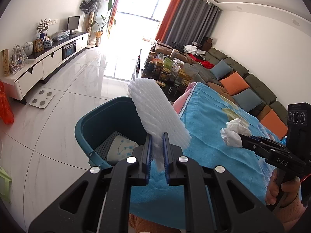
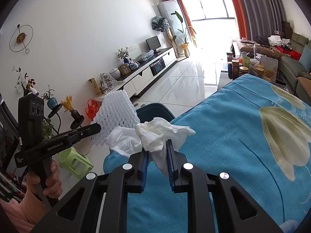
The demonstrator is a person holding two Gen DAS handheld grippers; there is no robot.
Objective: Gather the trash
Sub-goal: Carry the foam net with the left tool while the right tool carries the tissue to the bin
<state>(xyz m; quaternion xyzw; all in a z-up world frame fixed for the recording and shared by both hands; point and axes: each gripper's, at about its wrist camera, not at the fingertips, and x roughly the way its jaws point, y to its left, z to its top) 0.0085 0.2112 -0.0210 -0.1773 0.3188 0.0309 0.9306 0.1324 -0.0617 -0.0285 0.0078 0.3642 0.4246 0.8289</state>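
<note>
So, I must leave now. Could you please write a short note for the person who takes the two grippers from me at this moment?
Left gripper: shut on the white foam net, held up beside the teal bin.
Right gripper: shut on the crumpled tissue, above the blue cloth.
Done: both pieces are picked up. The bin already holds a paper cup and a grey mesh piece.
Left: drop the foam net into the bin, then the tissue. No other trash shows on the cloth.

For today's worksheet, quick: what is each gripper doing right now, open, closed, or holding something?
Left gripper: closed on the white foam net.
Right gripper: closed on the crumpled tissue.
</note>
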